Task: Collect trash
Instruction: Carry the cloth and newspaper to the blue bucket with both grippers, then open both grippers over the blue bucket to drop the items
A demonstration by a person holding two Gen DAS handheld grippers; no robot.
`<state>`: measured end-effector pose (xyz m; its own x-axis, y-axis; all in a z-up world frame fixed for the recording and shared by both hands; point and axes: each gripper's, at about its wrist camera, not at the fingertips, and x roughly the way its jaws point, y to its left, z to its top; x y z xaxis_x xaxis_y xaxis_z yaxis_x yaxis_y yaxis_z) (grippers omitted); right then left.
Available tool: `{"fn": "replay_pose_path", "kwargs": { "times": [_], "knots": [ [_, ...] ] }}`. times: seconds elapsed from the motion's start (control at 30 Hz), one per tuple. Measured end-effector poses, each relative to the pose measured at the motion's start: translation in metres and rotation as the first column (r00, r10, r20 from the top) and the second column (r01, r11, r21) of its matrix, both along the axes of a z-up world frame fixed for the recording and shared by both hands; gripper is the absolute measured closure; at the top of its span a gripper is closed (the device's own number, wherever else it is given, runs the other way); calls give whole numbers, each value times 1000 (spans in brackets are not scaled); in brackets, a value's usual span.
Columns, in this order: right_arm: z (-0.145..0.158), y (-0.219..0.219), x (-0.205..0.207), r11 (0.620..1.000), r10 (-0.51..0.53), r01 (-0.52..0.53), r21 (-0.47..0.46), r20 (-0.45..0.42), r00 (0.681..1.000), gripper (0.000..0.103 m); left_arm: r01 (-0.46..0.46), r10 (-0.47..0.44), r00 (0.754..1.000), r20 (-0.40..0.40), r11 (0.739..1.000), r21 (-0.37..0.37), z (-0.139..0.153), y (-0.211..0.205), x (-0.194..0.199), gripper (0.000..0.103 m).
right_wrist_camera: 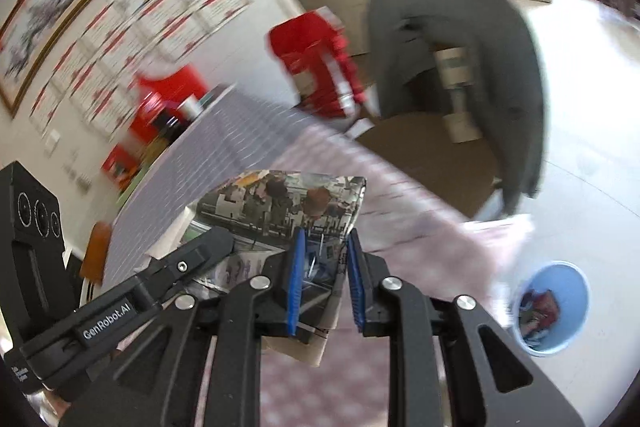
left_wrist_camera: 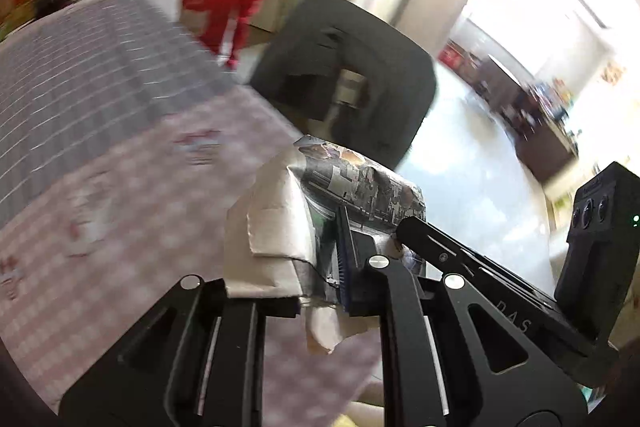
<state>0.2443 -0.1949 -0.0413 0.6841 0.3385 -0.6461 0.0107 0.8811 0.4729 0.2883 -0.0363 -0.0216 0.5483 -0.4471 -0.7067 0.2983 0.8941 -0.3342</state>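
A crumpled newspaper bundle (left_wrist_camera: 360,183) with pale paper (left_wrist_camera: 264,227) folded into it hangs above the table's corner, held from two sides. In the left wrist view my left gripper (left_wrist_camera: 304,251) is shut on it, one finger hidden under the paper. My right gripper's finger (left_wrist_camera: 416,231) reaches in from the right. In the right wrist view the newspaper (right_wrist_camera: 280,199) sits between the blue pads (right_wrist_camera: 296,267) of my right gripper (right_wrist_camera: 324,243), which is shut on it. The left gripper's finger (right_wrist_camera: 208,243) touches the bundle from the left.
A pink checked tablecloth (right_wrist_camera: 400,211) covers the table (left_wrist_camera: 120,195). A light blue bin (right_wrist_camera: 560,269) with trash inside stands on the pale floor at the lower right. Beyond the table's corner is a chair draped with a dark jacket (right_wrist_camera: 460,39) (left_wrist_camera: 360,67). Red boxes (right_wrist_camera: 316,51) stand by the wall.
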Motion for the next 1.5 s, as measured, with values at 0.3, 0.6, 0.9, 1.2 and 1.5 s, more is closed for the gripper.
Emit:
{"fn": "replay_pose_path", "kwargs": {
  "times": [0.3,0.6,0.9,1.2,1.5],
  "knots": [
    [-11,-148,-37,969,-240,238,-71,-27,970,83,245,-245,969,-11,969,35,-19,-163,-2,88],
    [-70,-263,-68,912,-411,404,-78,-177,894,83,411,-400,908,-126,908,83,-84,-286,-9,85],
    [-154,-327,-78,881,-451,471,-39,-369,812,81,471,-406,851,-332,870,144,-184,-352,-1,59],
    [-245,-350,-47,858,-478,498,-124,-548,687,29,475,-350,856,-380,822,315,-247,-355,31,35],
    [-239,-336,-44,878,-458,457,-145,-536,709,29,499,-380,850,-366,803,326,-240,-351,27,35]
  ]
}}
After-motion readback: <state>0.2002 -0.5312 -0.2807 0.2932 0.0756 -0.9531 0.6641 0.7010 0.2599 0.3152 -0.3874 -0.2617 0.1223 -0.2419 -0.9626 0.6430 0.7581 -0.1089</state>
